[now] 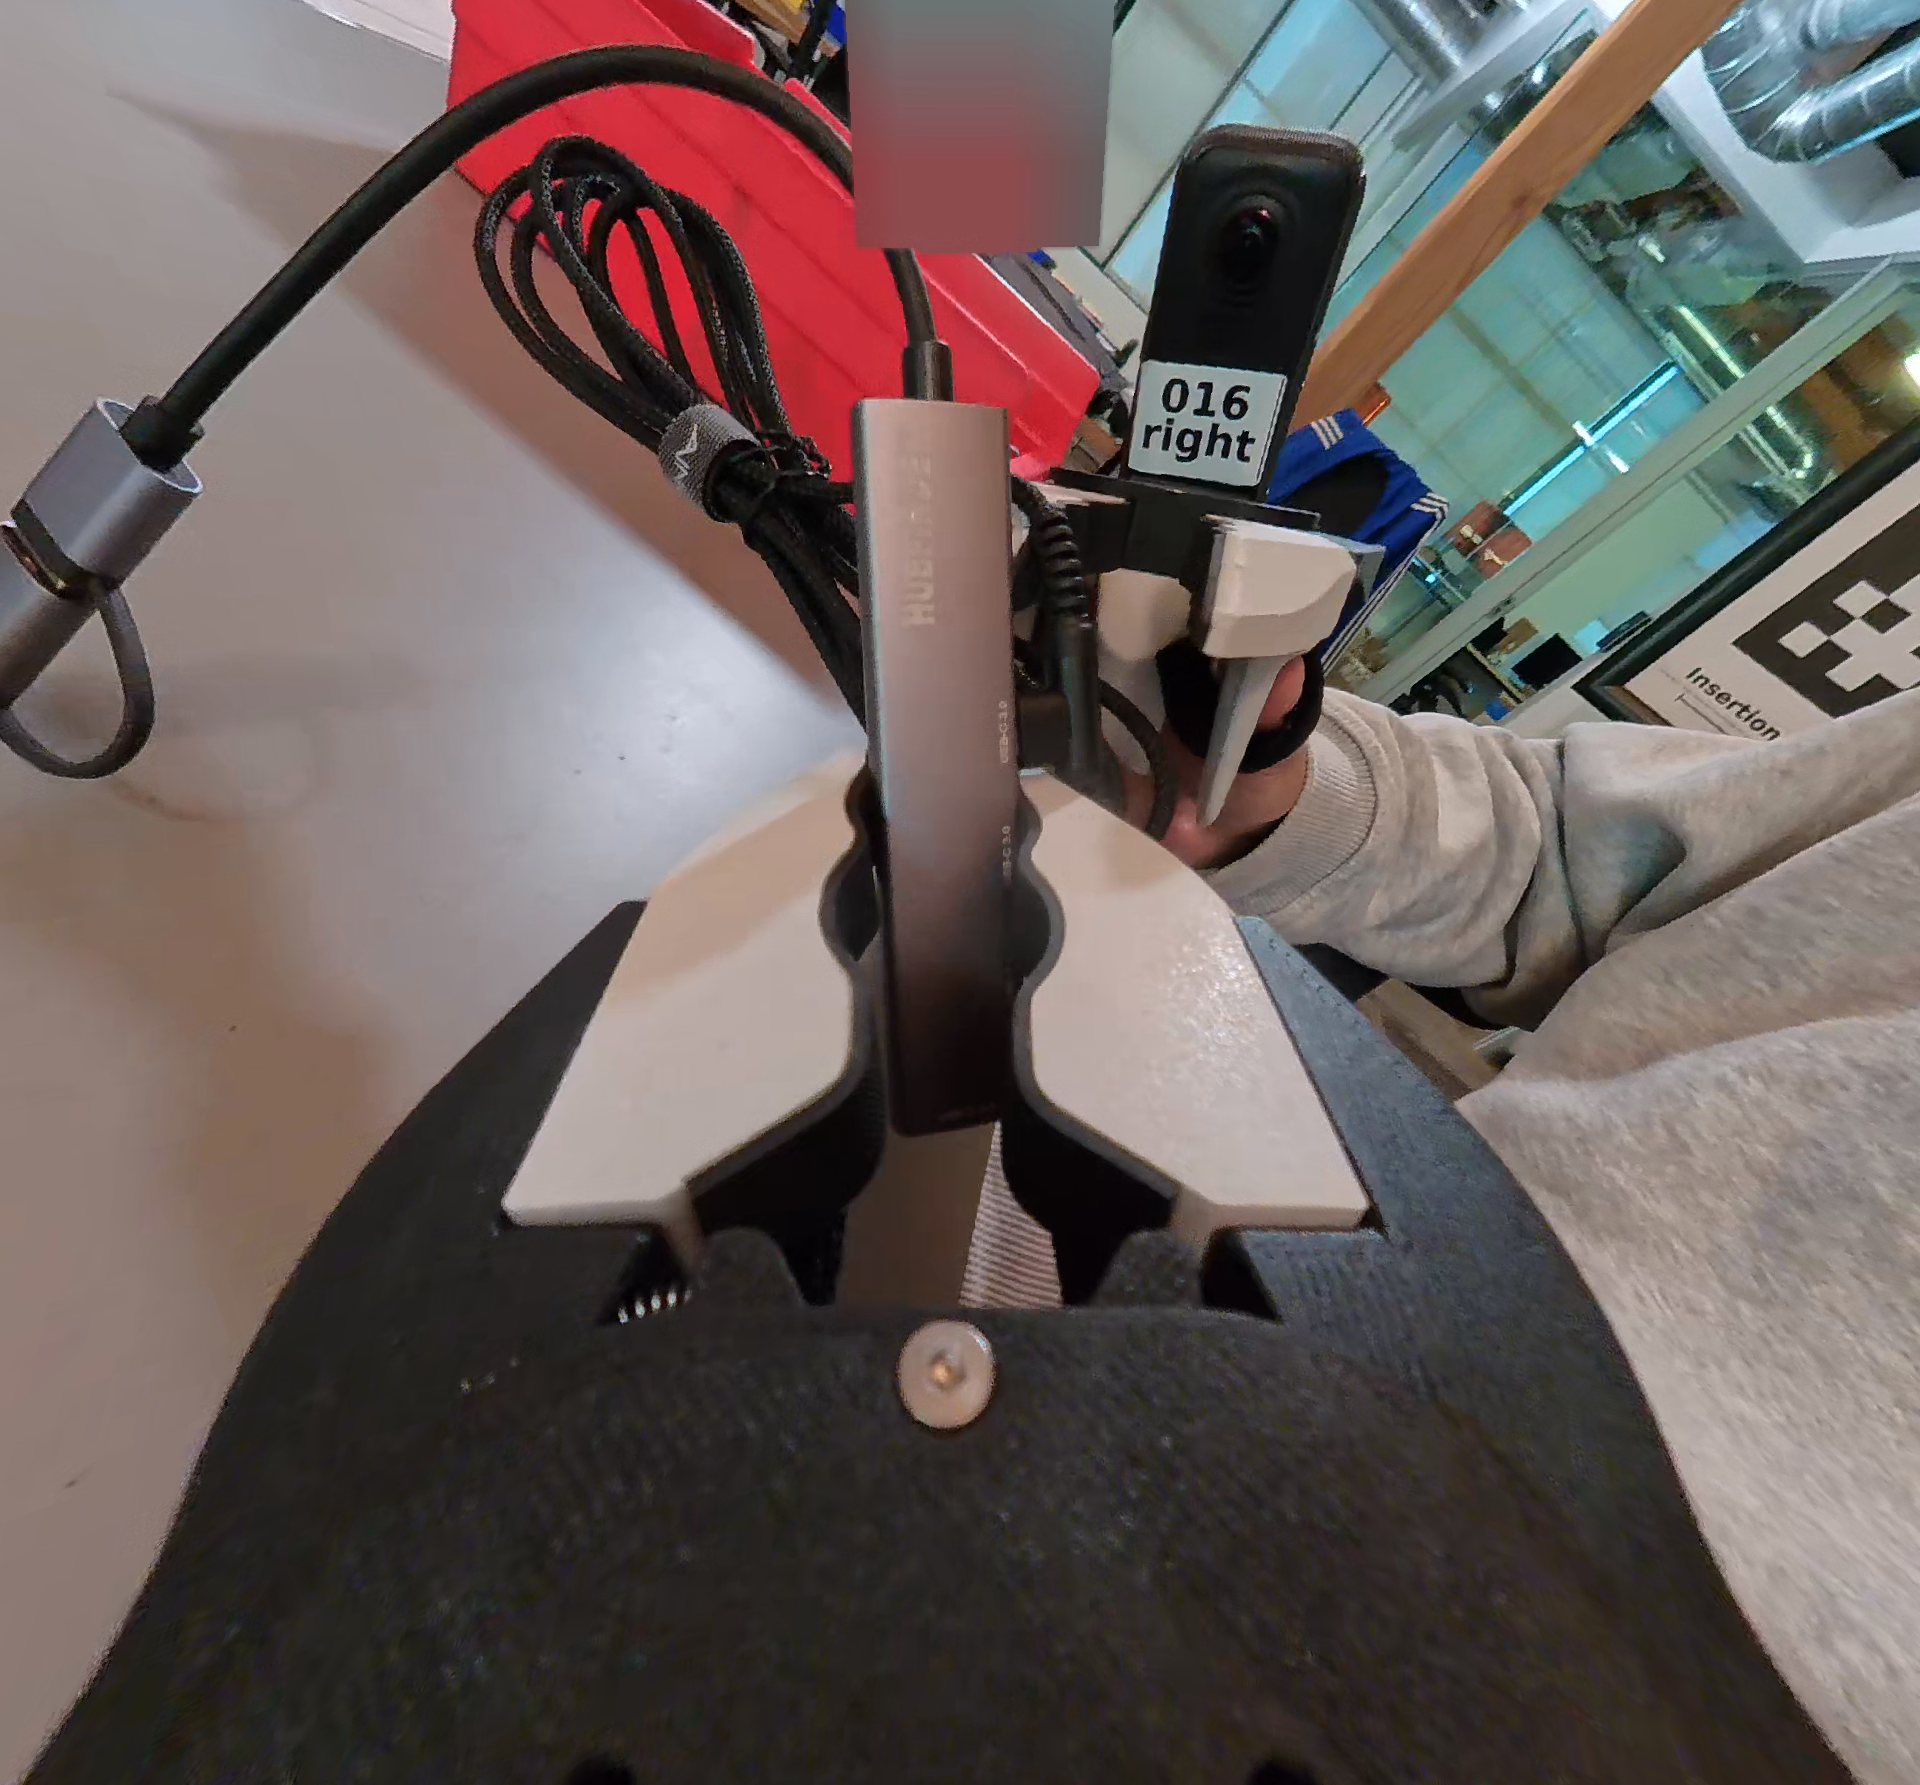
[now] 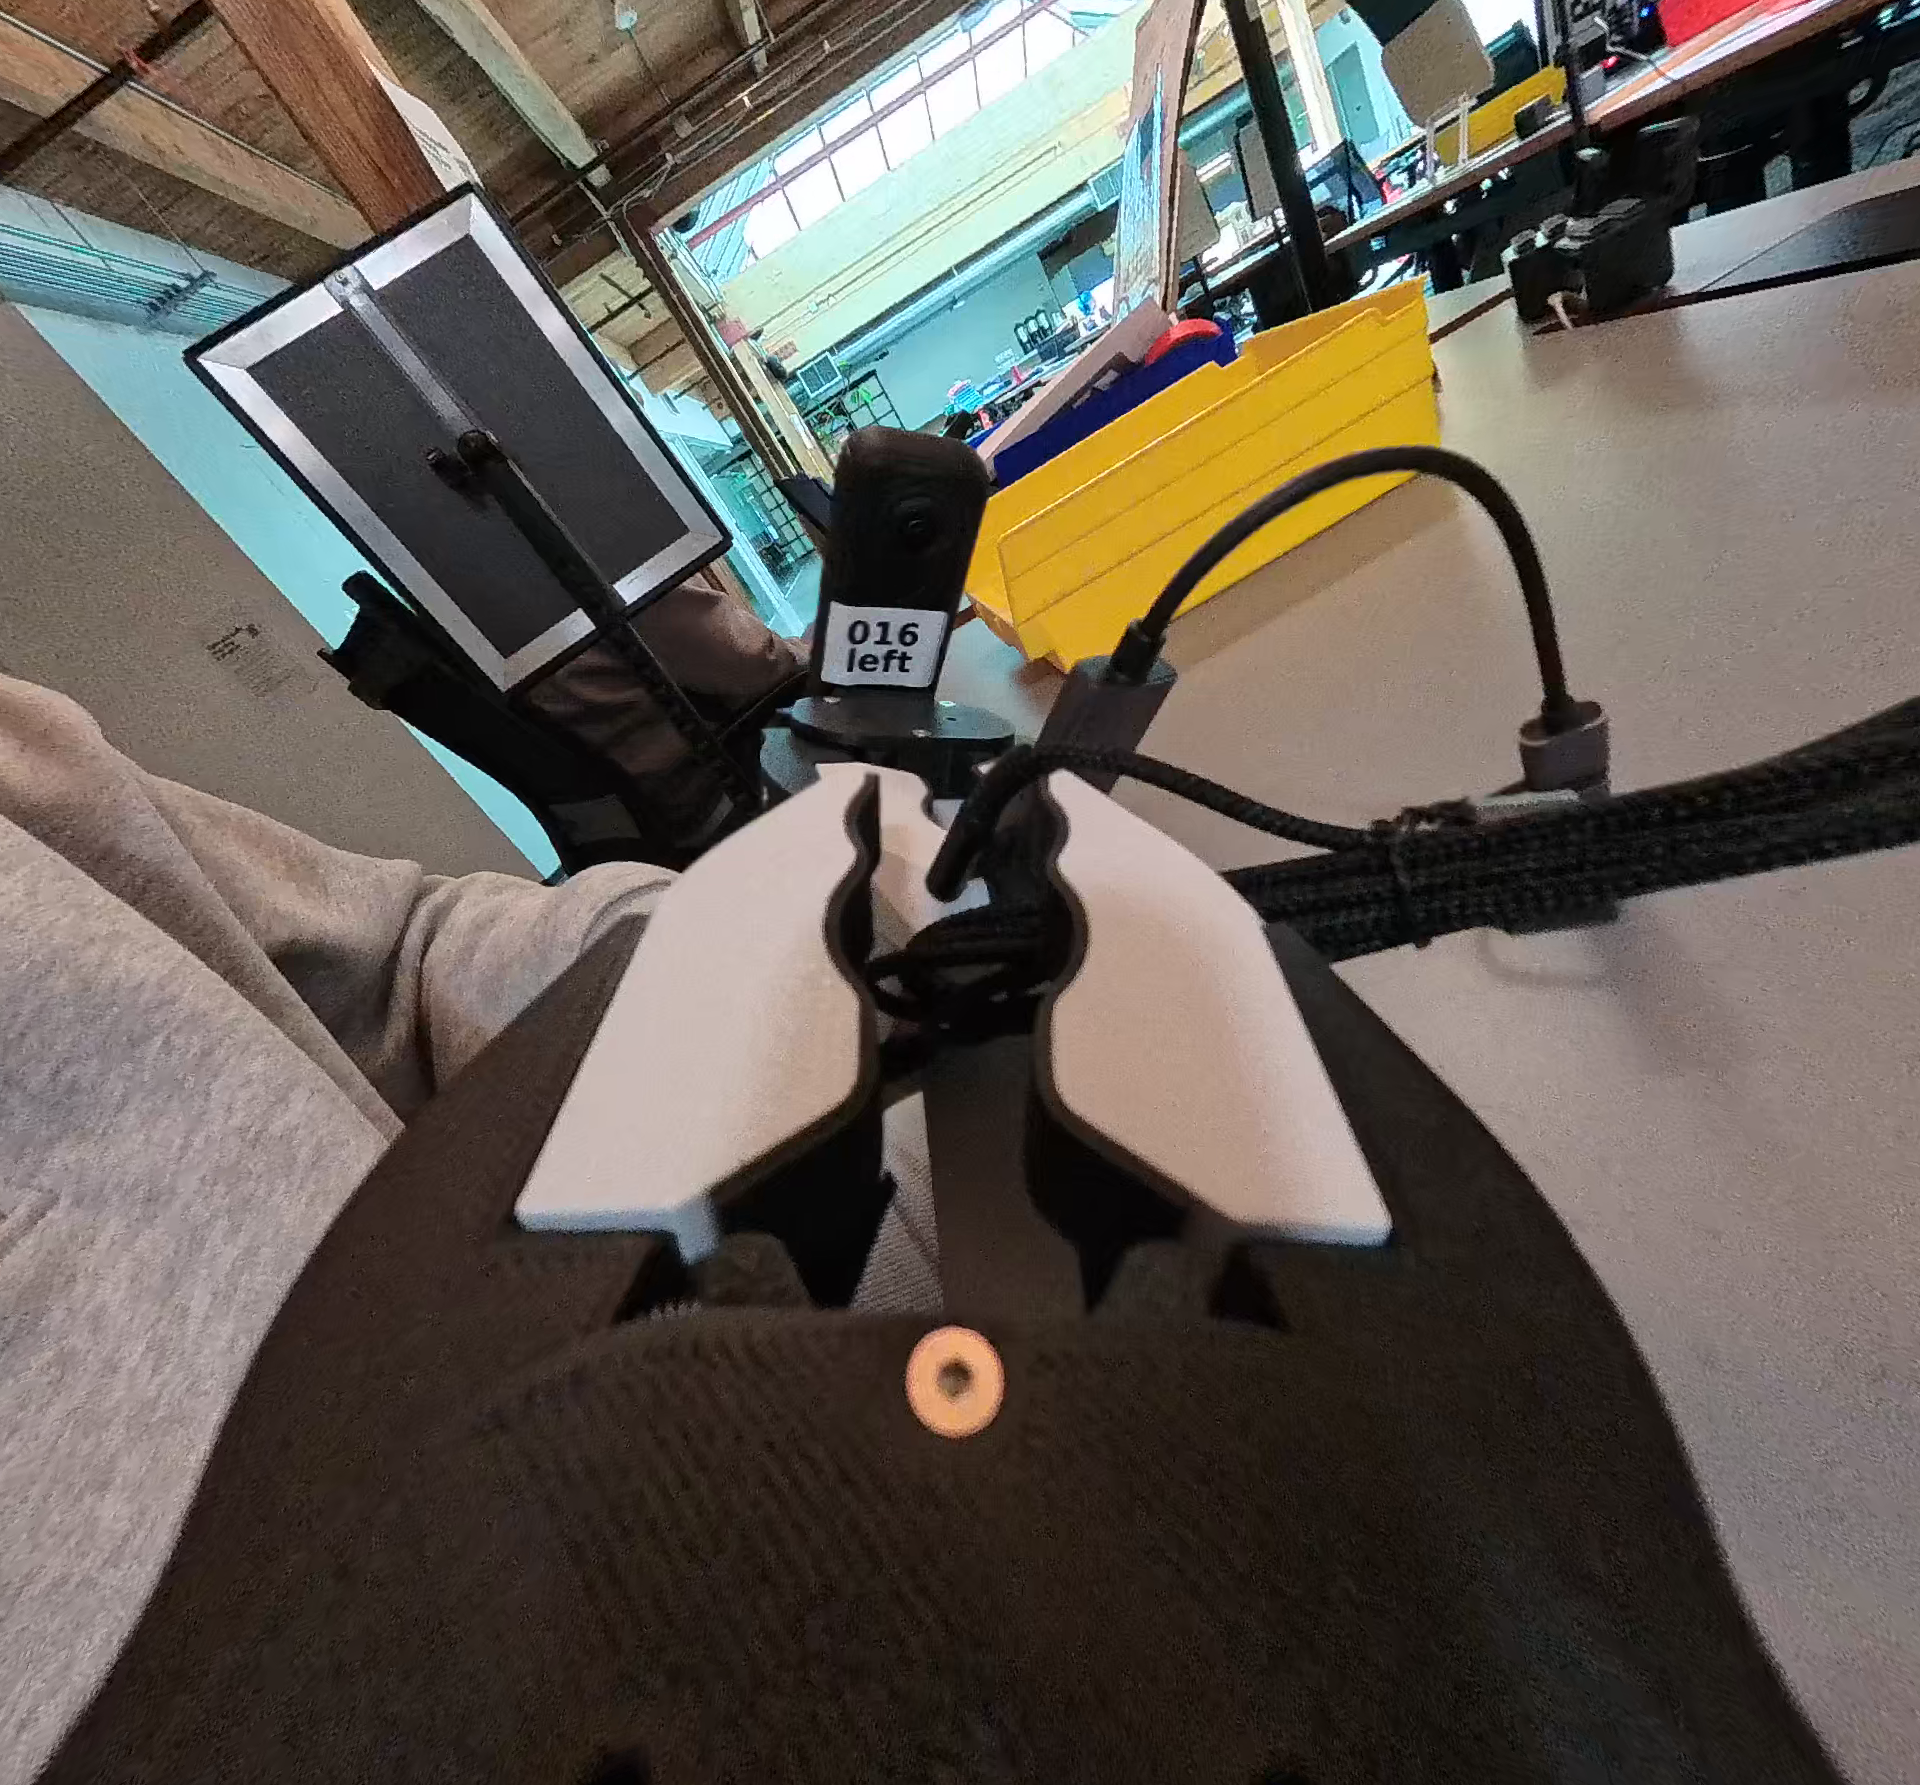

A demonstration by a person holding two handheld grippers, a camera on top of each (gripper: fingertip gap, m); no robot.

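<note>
Hub and cable held over bench

Bins flanked the grey hub [image 1: 935, 748]: a red bin [image 1: 665, 146] behind, contents unseen. Left gripper [image 1: 940, 914] jaws clamped the hub, long axis pointing forward. Right gripper [image 2: 961, 904] jaws pinched a black braided cable [image 2: 1558, 862].

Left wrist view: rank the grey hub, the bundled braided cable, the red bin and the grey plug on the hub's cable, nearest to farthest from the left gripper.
1. Grey hub: clamped between the left gripper's fingers.
2. Bundled braided cable: just beyond the fingertips, slightly left.
3. Grey plug: far left, over the table; close to call against the bundle.
4. Red bin: behind the bundle, farthest.
</note>
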